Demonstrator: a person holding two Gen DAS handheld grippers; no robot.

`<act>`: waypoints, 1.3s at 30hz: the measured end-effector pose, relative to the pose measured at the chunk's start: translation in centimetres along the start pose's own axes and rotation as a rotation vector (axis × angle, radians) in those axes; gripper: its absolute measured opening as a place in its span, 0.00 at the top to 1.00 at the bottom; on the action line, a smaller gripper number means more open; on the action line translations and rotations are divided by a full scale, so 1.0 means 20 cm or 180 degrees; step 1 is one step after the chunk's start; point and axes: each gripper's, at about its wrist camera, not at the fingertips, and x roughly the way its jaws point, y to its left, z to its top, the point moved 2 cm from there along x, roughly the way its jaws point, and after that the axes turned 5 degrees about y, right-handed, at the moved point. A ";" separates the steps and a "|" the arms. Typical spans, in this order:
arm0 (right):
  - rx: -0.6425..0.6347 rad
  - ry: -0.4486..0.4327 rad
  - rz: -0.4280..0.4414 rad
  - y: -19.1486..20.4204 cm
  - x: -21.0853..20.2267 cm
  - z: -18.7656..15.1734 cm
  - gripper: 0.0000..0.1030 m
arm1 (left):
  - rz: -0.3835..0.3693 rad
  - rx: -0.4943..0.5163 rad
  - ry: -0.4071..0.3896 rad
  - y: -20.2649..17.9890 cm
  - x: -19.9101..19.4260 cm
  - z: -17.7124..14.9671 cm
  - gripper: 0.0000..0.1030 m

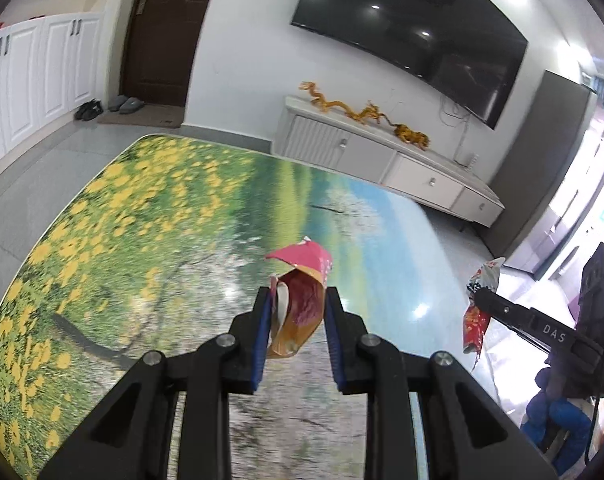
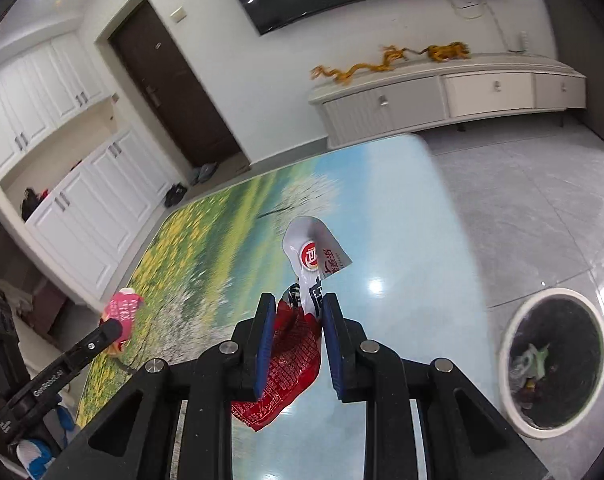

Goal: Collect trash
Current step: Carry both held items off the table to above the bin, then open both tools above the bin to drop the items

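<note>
Glossy landscape-print surface (image 1: 150, 216) lies below both grippers. Left gripper (image 1: 296, 300) has its jaws clamped on a pink wrapper (image 1: 302, 276); right gripper (image 2: 298, 308) pinches a red-white wrapper (image 2: 298, 344), both lifted clear, probably bound for the bin (image 2: 509, 408) on the floor.

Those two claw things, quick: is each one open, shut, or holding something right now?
Left gripper: shut on the pink and orange snack wrapper.
Right gripper: shut on the red and white snack wrapper.

my left gripper (image 1: 296, 298) pinches a pink-and-orange snack wrapper (image 1: 300, 300) above the flower-print table (image 1: 142, 220). off right, my right gripper (image 1: 475, 294) grips a red-and-white wrapper (image 1: 477, 320).
</note>
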 end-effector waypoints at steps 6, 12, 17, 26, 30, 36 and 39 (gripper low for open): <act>0.0378 -0.0315 -0.0254 -0.33 -0.25 -0.02 0.78 | -0.0354 0.0328 0.0077 -0.35 0.04 0.04 0.77; 0.0775 -0.0506 -0.0596 -0.69 -0.42 -0.08 0.78 | -0.0712 0.0726 0.0250 -0.77 0.14 0.03 0.77; 0.1117 -0.0537 -0.0814 -0.96 -0.46 -0.14 0.78 | -0.0918 0.1068 0.0497 -1.14 0.30 -0.03 0.77; 0.1570 -0.0371 -0.1023 -1.36 -0.37 -0.25 0.76 | -0.1026 0.1429 0.1088 -1.64 0.72 -0.21 0.74; 0.1710 -0.0270 -0.1108 -1.49 -0.32 -0.30 0.75 | -0.1018 0.1468 0.1286 -1.78 0.90 -0.29 0.74; 0.1800 -0.0106 -0.1221 -1.60 -0.25 -0.34 0.69 | -0.1065 0.1417 0.1498 -1.90 1.10 -0.33 0.70; 0.1887 -0.0099 -0.1238 -1.64 -0.25 -0.37 0.46 | -0.1139 0.1358 0.1594 -1.94 1.14 -0.35 0.54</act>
